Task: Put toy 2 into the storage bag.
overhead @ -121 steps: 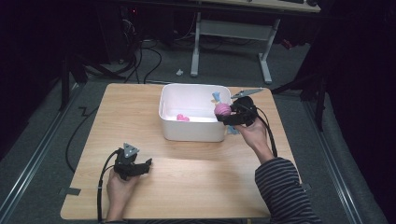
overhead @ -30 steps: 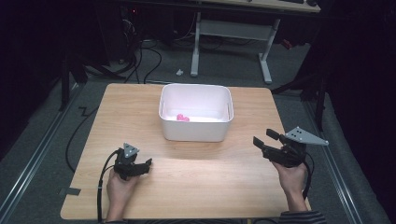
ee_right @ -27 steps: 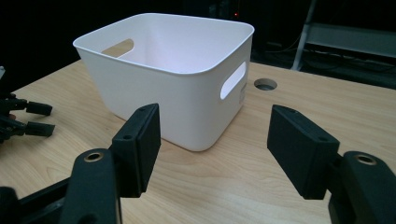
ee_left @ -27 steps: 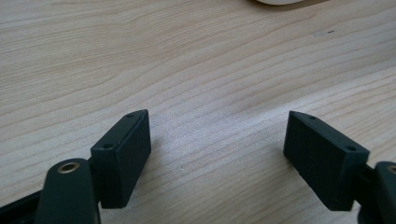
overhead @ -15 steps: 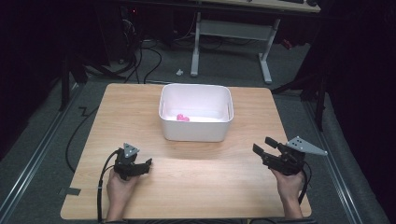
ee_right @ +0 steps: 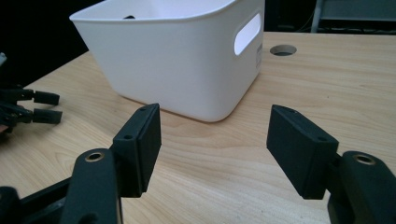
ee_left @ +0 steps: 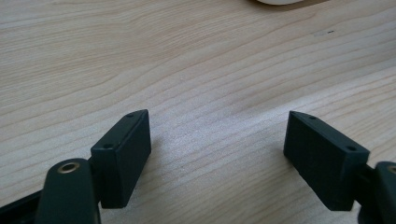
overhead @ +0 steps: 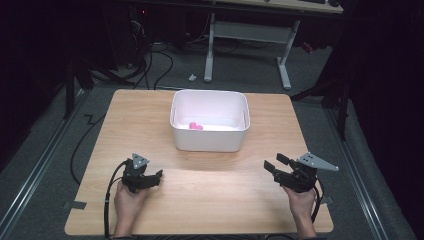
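Note:
A white plastic bin (overhead: 210,120) stands on the far middle of the wooden table (overhead: 210,200), with a pink object (overhead: 195,126) inside it. My left gripper (overhead: 156,175) rests low on the table at the near left, open, nothing between its jaws (ee_left: 217,140). My right gripper (overhead: 274,164) is held at the near right, open and empty, pointing toward the bin (ee_right: 177,56). In the right gripper view its jaws frame the bin's near corner, and the left gripper (ee_right: 28,109) shows at the far left.
A round cable hole (ee_right: 282,49) sits in the table beyond the bin. The table's right edge (overhead: 315,165) is close to my right hand. Cables and a desk frame (overhead: 245,30) lie on the floor behind.
The right gripper left the bin, where it held a pink object 4 s ago, and came back to the near right, now open. It sank slightly over the last second. The left gripper stayed still.

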{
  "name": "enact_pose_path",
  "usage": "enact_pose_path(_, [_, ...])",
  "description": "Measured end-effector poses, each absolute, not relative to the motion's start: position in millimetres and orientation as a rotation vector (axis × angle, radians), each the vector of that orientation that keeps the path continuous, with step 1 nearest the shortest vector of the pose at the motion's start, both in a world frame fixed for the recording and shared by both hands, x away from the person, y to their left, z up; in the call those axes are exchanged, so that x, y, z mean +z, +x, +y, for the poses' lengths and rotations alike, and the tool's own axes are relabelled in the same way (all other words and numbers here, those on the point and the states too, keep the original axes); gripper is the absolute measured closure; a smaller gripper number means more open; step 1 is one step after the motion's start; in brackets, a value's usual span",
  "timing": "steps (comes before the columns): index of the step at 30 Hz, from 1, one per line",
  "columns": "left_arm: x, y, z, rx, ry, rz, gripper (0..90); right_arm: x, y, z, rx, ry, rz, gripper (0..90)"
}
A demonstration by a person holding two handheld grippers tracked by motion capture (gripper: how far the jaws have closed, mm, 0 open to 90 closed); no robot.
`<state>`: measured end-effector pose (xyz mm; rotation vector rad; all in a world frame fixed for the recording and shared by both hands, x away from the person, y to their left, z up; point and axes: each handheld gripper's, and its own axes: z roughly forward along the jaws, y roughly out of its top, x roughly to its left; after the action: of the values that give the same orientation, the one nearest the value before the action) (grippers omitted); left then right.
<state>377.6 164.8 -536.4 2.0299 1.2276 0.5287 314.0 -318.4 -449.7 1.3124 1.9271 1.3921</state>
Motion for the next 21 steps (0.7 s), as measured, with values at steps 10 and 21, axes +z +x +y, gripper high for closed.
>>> enact_pose_path(10, [-536.4, 377.6, 164.8, 0.529, 2.03, 1.228, 23.2, -463.2, 317.2, -311.6, 1.364, 1.334, 1.949, 35.7])
enact_pose_path(21, [-536.4, 377.6, 164.7, 0.529, 2.03, 1.228, 23.2, -477.6, 322.0, -306.7, 1.324, 1.355, 1.97, 36.0])
